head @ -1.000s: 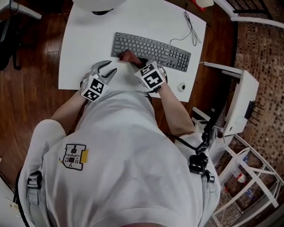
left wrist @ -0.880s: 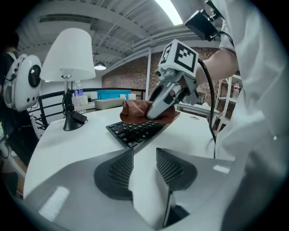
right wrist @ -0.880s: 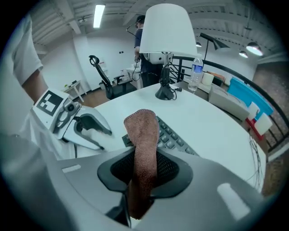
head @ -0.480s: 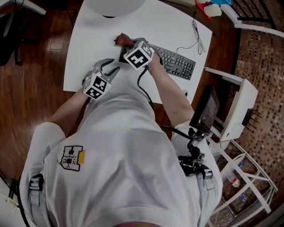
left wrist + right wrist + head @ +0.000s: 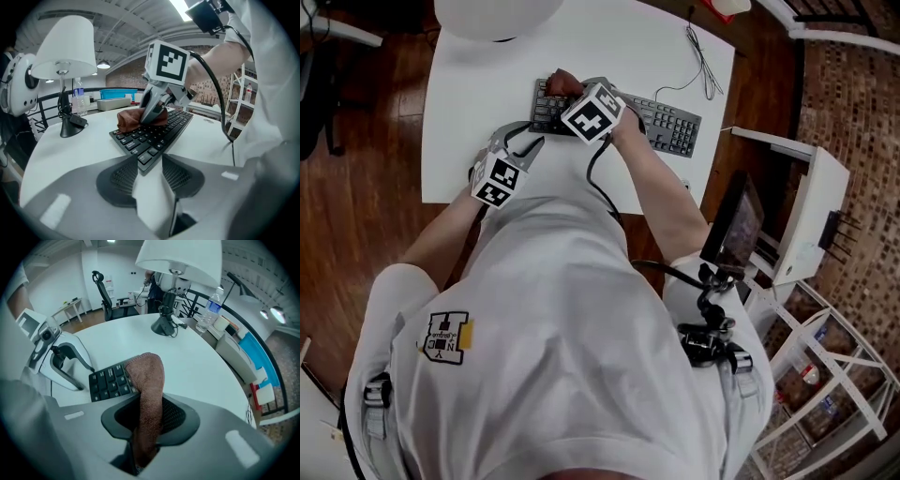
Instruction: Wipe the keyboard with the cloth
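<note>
A dark keyboard (image 5: 670, 127) lies across the white table (image 5: 628, 47). My right gripper (image 5: 567, 94) points steeply down over the keyboard's left end, shut on a brown cloth (image 5: 564, 84). In the right gripper view the cloth (image 5: 147, 380) runs up between the jaws of the right gripper (image 5: 147, 420), and its folded end rests on the keys (image 5: 108, 380). My left gripper (image 5: 530, 141) hovers open and empty just in front of the keyboard's left corner. In the left gripper view the keyboard (image 5: 154, 133) and the cloth (image 5: 129, 119) lie ahead of the left gripper (image 5: 151, 164).
A white lamp (image 5: 63, 47) stands on the table's far left, its base (image 5: 164, 326) behind the keyboard. The keyboard's cable (image 5: 703, 56) trails to the far right. A water bottle (image 5: 211, 305) stands at the back edge. A white cabinet (image 5: 806, 216) sits right of the table.
My right gripper has carried the cloth from the keyboard's near edge up and left onto its left end, tilting steeper. The left gripper has crept slightly toward the keyboard.
</note>
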Demonstrator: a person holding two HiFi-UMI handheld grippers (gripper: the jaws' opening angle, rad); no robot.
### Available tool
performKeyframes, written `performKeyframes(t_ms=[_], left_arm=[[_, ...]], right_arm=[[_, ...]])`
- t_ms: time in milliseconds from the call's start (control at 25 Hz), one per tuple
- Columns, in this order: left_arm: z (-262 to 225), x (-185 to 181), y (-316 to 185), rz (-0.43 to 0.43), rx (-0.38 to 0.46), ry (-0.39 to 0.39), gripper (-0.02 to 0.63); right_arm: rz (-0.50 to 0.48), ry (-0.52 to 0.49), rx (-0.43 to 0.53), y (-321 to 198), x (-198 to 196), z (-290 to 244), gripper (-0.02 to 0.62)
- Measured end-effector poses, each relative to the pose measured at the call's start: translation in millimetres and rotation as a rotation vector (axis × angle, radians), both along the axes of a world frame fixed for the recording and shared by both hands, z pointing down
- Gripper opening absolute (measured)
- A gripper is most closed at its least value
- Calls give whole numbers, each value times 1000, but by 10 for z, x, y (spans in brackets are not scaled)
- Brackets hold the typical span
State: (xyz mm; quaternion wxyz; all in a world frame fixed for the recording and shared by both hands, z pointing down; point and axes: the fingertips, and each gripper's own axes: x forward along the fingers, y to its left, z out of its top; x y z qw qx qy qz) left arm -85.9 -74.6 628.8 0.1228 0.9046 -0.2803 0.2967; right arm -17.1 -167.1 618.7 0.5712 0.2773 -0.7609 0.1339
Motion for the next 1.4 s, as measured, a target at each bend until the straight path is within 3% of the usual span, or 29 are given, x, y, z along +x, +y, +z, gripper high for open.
performKeyframes(t_ms=[680,840,960,1200,1400], left_arm=[[-35,35,-31,-83,37,-99,155],[-20,44,-35,-82,37,-119,155],[7,36,-49,-82,36,-128,155],[-16,-3,-31,-79,35,-119,155],[-58,55,-34,-92,39,-80,155]], right_arm=[[414,138,54,319,2875,-13,92],[505,158,57,406,3331,12,92],[528,154,52,410,3388,51,92],[474,205,84,379,3237,-59,92],[323,213,151,275,2633,-321,91]])
